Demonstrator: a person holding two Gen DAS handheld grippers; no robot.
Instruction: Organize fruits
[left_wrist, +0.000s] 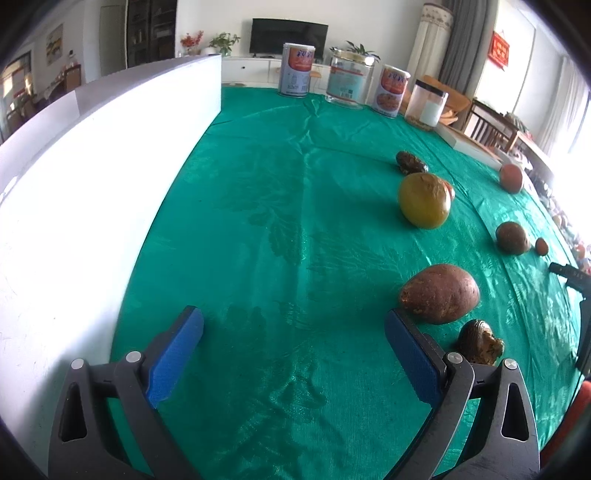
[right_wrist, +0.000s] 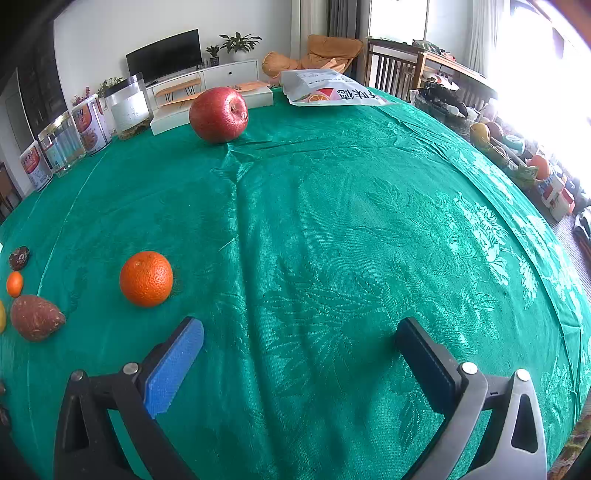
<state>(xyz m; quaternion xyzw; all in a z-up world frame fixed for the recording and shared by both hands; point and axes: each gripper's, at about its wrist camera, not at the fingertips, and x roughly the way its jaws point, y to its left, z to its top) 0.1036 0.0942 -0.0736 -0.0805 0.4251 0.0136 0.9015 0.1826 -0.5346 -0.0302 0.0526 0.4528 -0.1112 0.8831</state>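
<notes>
Living room, green-clothed counter (right_wrist: 332, 221), fruit lying scattered, both claws empty.

I'm holding my left claw (left_wrist: 293, 354) wide open, gripping nothing, over bare cloth; the brown fruit (left_wrist: 439, 293) is sitting just off its right finger, with a yellow-green fruit (left_wrist: 424, 201) farther out. My right claw (right_wrist: 299, 363) is also gaping and empty, with one orange (right_wrist: 146, 278) near its left finger and one red apple (right_wrist: 218, 114) well beyond. I'm judging a good pick means centring the jaws on one fruit's widest part and closing gently, since round fruit rolls. Three tins and two clear jars are lining the far edge.
</notes>
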